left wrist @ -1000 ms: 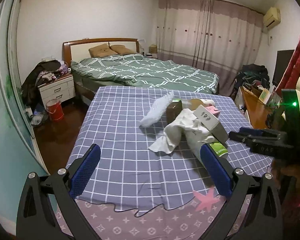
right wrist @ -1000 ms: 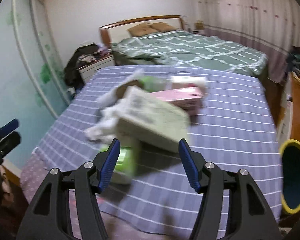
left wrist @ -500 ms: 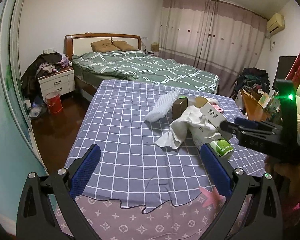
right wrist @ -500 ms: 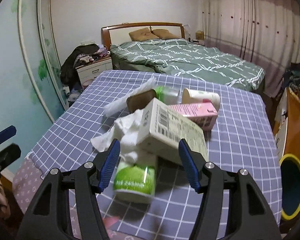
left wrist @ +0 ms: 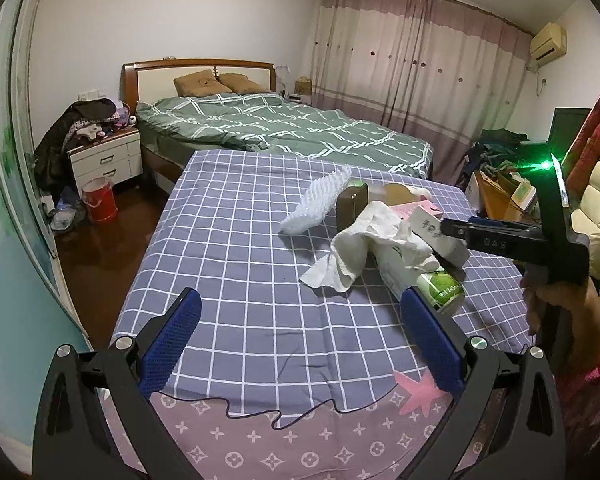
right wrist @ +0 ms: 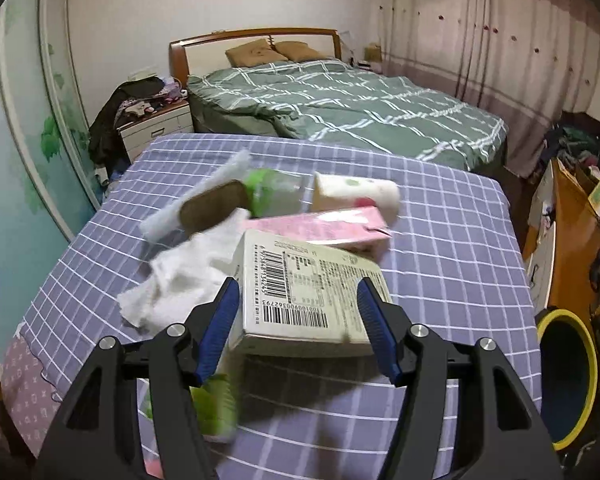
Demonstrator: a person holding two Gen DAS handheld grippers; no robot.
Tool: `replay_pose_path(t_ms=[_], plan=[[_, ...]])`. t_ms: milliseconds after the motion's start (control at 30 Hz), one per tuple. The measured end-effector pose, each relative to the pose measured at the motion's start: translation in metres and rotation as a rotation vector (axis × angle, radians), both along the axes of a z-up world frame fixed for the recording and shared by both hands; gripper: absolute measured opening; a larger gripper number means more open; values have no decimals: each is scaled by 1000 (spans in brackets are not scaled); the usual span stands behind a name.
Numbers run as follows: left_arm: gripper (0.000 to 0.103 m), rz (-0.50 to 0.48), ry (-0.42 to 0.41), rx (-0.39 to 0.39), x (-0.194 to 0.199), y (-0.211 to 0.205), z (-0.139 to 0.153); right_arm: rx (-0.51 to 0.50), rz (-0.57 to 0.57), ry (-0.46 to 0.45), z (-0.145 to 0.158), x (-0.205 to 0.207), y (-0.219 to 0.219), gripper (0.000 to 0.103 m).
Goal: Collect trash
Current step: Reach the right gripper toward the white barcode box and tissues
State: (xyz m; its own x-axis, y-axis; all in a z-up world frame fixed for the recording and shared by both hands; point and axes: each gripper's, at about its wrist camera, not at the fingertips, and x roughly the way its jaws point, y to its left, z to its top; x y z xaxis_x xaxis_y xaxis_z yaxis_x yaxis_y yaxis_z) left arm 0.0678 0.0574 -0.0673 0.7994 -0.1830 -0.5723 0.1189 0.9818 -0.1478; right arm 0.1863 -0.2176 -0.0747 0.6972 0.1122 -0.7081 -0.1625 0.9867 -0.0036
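Cloth (left wrist: 236, 248): purple-blue, white grid. Quilt (left wrist: 284, 128): green, white check. Carton (right wrist: 324, 224): pink. Box (right wrist: 308, 292): cream, black barcodes. Bin (right wrist: 566, 380), lower right: yellow rim. Gripper pads (right wrist: 220, 328): blue.

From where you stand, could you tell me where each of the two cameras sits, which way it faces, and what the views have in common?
Left wrist: on the left gripper, at the near edge of the checked bedspread, facing the headboard; its jaws stand open on nothing, and the person's hand holds the right gripper at the right edge.

Right wrist: on the right gripper, tilted down over the trash pile; its blue fingers flank the barcoded box.

Shared: the box, white tissue, green-labelled bottle, pink carton and green bed.
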Motion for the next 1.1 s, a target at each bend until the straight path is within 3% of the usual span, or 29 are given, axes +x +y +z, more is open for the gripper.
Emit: replay_pose_path(t_ms=[167, 300, 500, 667, 767, 833, 933, 1100], plan=[[98, -12, 3, 8, 2, -7, -1, -44, -71, 54, -14, -1, -35, 58], [98, -21, 3, 14, 4, -12, -1, 8, -87, 45, -13, -6, -50, 58], [98, -30, -2, 21, 5, -19, 2, 141, 108, 5, 1, -16, -6, 58], [98, -29, -7, 22, 1, -17, 4, 93, 215, 23, -2, -9, 48, 57], [98, -28, -9, 20, 1, -15, 5, 67, 225, 42, -6, -2, 60, 46], [98, -29, -9, 17, 0, -15, 5, 50, 224, 56, -9, 0, 63, 25], [98, -31, -6, 15, 0, -15, 3, 42, 222, 56, -9, 0, 62, 8], [98, -34, -3, 15, 2, -16, 3, 78, 228, 4, 9, -7, 54, 4]])
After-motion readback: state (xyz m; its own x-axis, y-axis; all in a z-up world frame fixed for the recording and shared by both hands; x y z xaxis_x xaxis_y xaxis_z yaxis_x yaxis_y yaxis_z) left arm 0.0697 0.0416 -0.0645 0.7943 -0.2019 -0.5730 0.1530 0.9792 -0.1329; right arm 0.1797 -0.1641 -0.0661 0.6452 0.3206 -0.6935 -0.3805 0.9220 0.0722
